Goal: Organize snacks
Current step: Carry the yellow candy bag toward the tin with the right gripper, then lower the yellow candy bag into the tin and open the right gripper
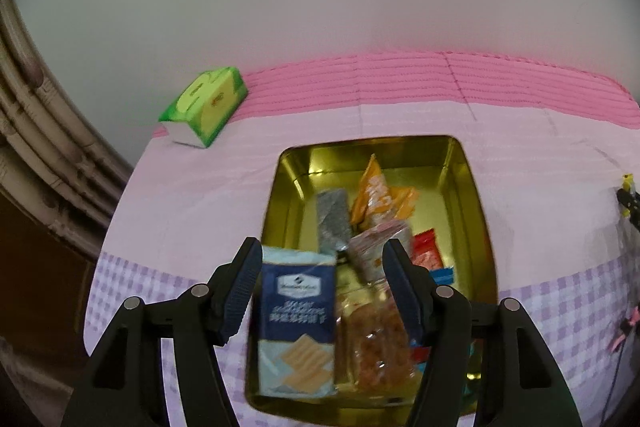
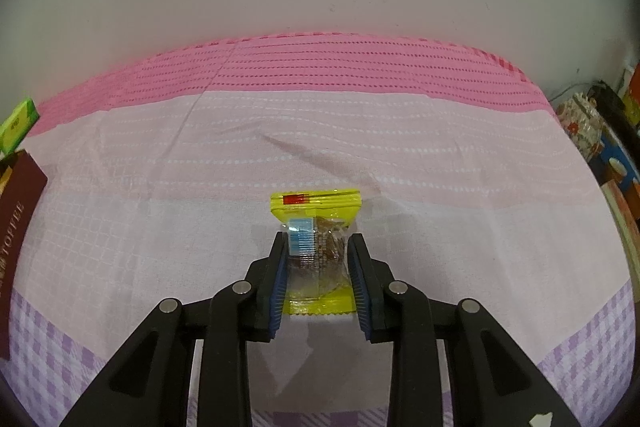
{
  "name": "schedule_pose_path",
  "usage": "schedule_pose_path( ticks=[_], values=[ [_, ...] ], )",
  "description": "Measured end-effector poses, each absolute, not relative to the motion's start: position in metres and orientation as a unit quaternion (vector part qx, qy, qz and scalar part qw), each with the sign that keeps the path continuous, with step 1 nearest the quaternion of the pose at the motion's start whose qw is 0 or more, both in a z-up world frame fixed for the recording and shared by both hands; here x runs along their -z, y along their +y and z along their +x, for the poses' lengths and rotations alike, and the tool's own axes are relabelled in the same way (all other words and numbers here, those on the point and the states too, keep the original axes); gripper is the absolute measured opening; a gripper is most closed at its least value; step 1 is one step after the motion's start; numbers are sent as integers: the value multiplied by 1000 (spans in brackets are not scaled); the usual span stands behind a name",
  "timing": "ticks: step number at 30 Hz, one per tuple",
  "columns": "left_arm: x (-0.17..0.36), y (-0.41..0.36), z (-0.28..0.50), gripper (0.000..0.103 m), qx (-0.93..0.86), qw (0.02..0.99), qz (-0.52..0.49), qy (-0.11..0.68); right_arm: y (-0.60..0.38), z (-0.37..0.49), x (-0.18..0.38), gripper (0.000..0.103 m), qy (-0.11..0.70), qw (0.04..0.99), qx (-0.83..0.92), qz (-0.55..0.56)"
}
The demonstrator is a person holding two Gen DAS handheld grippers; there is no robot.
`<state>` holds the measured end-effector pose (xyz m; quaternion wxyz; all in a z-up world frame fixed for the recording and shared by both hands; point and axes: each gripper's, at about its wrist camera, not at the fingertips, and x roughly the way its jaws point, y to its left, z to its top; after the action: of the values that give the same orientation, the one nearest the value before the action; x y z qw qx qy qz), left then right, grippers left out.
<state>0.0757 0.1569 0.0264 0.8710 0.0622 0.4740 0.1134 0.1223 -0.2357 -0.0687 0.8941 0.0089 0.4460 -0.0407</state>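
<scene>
A golden tin (image 1: 468, 187) sits on the pink and lilac cloth and holds several snacks: a blue cracker packet (image 1: 298, 323), a clear bag of brown snacks (image 1: 376, 347), a grey packet (image 1: 332, 219), an orange packet (image 1: 376, 195) and a red one (image 1: 426, 247). My left gripper (image 1: 322, 251) hangs open above the tin's near end. The blue packet lies beside its left finger, and the right finger stands well clear of it. My right gripper (image 2: 316, 241) is shut on a yellow-edged clear snack packet (image 2: 316, 205), low over the cloth.
A green tissue box (image 1: 208, 103) lies at the table's far left corner by the wall. A dark red toffee box (image 2: 16, 227) is at the left edge of the right wrist view. Boxes and bags (image 2: 592, 131) crowd the space past the table's right end.
</scene>
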Motion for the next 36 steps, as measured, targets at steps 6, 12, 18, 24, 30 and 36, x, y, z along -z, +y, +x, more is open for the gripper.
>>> schedule_pose_path(
  ticks=[6,12,18,24,30,36],
  values=[
    [-27,182,58,63,-137,872,47,467,-234,126,68,27,456,889,46,5],
    [-29,204,41,65,-158,874,28,460,-227,129,66,24,466,883,56,-8],
    [-25,218,30,69,-172,871,11,461,-216,126,58,23,466,883,59,-21],
    [-24,225,25,70,-180,869,4,462,-180,117,29,23,447,894,10,-16],
    [-21,232,20,70,-189,865,-2,465,-119,108,3,23,433,899,-70,-16],
    [-17,244,14,70,-202,859,-18,471,-52,100,-16,23,422,893,-150,-32]
  ],
)
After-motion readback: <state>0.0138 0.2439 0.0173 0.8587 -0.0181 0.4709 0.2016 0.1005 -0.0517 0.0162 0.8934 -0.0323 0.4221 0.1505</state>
